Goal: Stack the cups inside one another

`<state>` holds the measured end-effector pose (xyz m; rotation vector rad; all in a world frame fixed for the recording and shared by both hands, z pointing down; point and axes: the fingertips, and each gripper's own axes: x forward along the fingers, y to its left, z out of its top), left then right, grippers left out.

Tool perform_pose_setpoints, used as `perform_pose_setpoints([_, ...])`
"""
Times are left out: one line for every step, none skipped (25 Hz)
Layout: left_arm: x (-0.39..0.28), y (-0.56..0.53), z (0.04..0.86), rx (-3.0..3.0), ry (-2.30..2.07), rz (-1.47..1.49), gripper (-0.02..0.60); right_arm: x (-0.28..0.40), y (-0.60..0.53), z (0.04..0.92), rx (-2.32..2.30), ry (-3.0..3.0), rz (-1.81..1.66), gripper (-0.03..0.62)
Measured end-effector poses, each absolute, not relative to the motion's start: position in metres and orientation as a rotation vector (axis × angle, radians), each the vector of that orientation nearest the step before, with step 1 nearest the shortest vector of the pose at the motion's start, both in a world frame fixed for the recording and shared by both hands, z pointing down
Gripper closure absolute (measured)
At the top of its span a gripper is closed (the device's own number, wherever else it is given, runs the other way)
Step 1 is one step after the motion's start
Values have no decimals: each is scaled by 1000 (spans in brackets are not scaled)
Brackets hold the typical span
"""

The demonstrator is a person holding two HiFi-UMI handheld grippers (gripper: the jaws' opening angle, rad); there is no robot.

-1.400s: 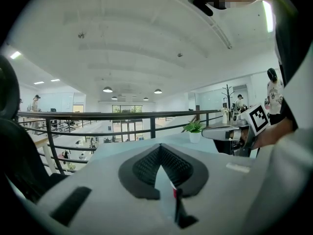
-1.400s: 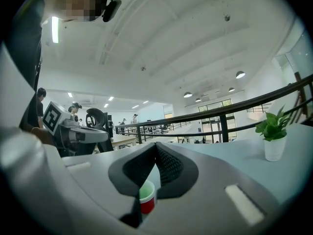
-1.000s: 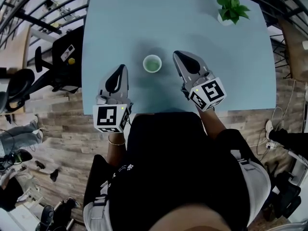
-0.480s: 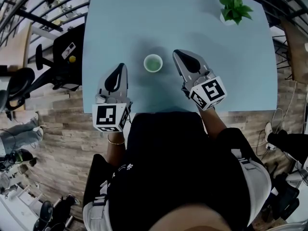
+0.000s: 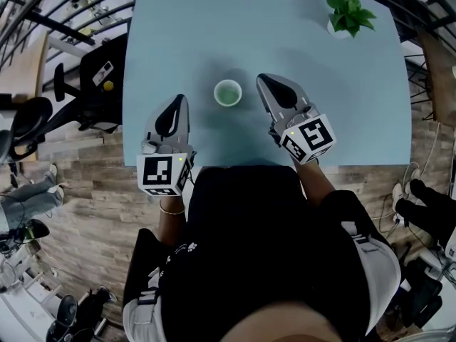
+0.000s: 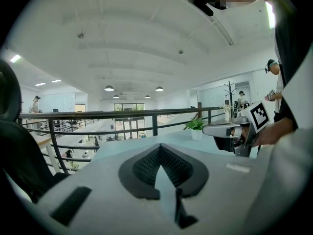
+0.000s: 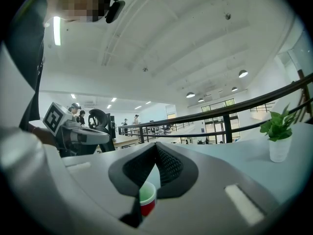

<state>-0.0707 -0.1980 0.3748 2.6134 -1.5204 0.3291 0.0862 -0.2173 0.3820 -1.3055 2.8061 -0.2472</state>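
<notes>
A small round cup [image 5: 227, 92] stands upright on the smooth, matte pale-blue tabletop [image 5: 285, 34]. From above it shows a pale rim around a green inside, and the right gripper view shows a red outer wall [image 7: 146, 198]. Whether more than one cup is nested there cannot be told. The left claw [image 5: 177, 104] lies near the cup on its left and a little nearer the person, apart from it. Its grey plastic shells taper to a point and its dark ribbed pads are pressed together on nothing [image 6: 159, 148]. The right claw [image 5: 265, 84] lies just beside the cup on its right without touching it. It too is closed and empty, its textured black pads meeting at the tip [image 7: 155, 146], with the cup visible through the slot below them. Each claw carries a white cube with black square markers at its rear [image 5: 164, 174] [image 5: 308, 138]. Well beyond the cup, toward the far right corner, stands a leafy green potted plant [image 5: 348, 13] in a white pot.
</notes>
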Motion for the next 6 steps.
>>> perform_pose_setpoints([-71,-198,375,2613,-1520,329,589,86,-217,382,-1305,2807,-248,585])
perform_pose_setpoints([-70,-197,375,2613,-1520,329,589,86,-217,382,-1305,2808,-249,585])
perform_pose_setpoints([-70,-197,375,2614,-1520,329,589,86,-217,382,-1305,2809,-250,585])
perform_pose_setpoints([-70,-197,374,2614,-1520,329,589,87,-217,382,-1306,2811,-249,585])
perform_pose_setpoints([-70,-197,374,2613,-1520,328,589,87,-216,381,-1306,2812,-248,585])
perform_pose_setpoints([-69,-197,374,2613,-1520,327,589,87,-216,381,-1306,2813,-248,585])
